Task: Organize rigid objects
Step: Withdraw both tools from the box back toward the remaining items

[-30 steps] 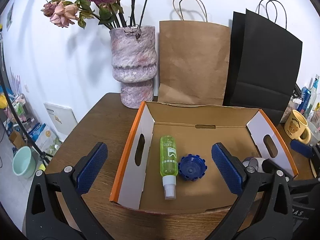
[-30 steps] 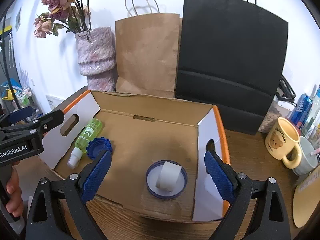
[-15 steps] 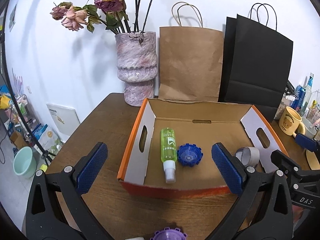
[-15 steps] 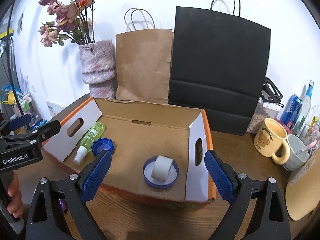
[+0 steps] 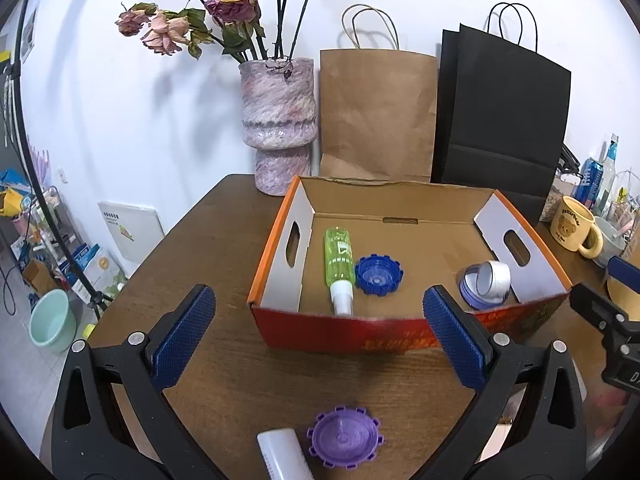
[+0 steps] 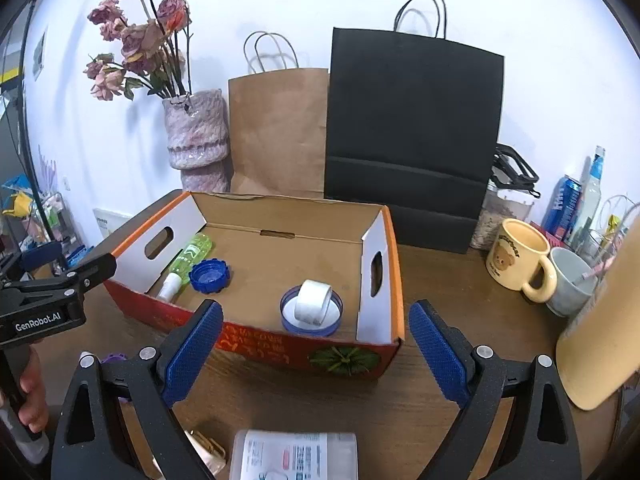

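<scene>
both grippers have pulled back from the box [image 5: 400, 334] since a second ago, so its red front wall and the table [image 5: 224, 216] before it now show. left gripper [image 5: 320, 334] and right gripper [image 6: 316, 344] each hang over the table in front of the box, jaws spread wide, holding nothing.

inside the box i count one green spray bottle [image 5: 339, 262] lying flat, one blue cap [image 5: 378, 274] just beside it, and one white tape roll [image 6: 314, 302] standing in a blue lid [image 6: 288, 320] near the right wall. outside, near the front edge, lie one purple cap [image 5: 344, 442], one white tube [image 5: 282, 454] beside it, and one labelled white container [image 6: 296, 460].

the next pick is probably the purple cap, under the left gripper. to do it well, lower straight down, straddle the cap's toothed rim, and close squarely so it doesn't skid into the tube.
</scene>
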`<state>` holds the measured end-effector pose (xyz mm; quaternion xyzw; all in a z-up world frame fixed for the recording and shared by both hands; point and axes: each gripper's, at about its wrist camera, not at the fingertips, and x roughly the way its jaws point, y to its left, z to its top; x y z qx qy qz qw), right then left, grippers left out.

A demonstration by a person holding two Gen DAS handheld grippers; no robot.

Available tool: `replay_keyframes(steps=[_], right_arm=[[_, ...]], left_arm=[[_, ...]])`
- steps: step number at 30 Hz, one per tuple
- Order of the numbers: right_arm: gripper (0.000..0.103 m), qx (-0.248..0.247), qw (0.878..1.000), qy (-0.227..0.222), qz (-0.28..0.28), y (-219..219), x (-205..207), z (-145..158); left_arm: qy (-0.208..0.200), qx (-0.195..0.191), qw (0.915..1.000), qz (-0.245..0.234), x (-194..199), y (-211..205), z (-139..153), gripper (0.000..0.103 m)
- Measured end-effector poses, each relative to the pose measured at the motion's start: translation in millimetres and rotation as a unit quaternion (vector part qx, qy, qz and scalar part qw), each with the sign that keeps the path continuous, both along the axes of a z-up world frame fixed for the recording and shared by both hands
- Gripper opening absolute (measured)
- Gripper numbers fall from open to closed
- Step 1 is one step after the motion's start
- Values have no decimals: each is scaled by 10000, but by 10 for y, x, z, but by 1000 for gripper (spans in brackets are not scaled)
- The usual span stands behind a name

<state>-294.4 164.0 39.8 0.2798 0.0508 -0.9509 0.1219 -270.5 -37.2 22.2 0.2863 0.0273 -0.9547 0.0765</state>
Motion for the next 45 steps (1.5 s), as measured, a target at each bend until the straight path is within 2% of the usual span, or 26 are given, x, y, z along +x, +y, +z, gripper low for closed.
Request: replay_keyframes(steps=[12,26,45], right_arm=[[97,-2,10000,3,53,8,377,-41],[97,4,9998,-95,148,48,840,-210],[97,324,9971,-578,385,106,1272,-517]], left_arm=[[-37,-147,9998,-91,359,72,-103,103],[-183,-43,9992,-358,788,140,-211,103],[-500,-80,9967,-635,1219,297,-407,103]])
